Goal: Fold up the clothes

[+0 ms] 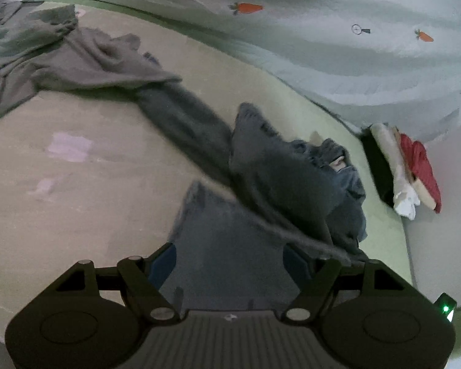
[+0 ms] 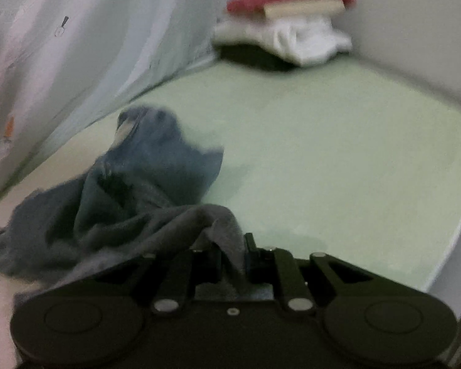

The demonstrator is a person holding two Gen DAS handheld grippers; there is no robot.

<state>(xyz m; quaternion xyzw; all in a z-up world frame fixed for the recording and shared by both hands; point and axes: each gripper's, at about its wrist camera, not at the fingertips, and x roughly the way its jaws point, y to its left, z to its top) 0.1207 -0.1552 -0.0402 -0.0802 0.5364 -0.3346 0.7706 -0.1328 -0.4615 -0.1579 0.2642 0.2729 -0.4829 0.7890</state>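
Observation:
A dark grey garment (image 1: 270,181) lies crumpled on the bed, one long part trailing up and left. Its near edge spreads between the fingers of my left gripper (image 1: 230,258), which stand wide apart and open; a fold drapes over the right finger (image 1: 295,264). In the right wrist view the same grey garment (image 2: 138,224) bunches to the left, over a blue-grey piece (image 2: 166,153). My right gripper (image 2: 232,255) is shut on a raised fold of the grey cloth. A lighter grey garment (image 1: 76,58) lies loose at the far left.
The bed has a pale green and beige sheet (image 2: 338,153). A folded stack of red, beige and white clothes (image 2: 289,21) sits in the corner, seen also in the left wrist view as the stack (image 1: 411,169). A pale carrot-print fabric (image 1: 322,30) hangs behind; a wall (image 2: 415,30) bounds the right.

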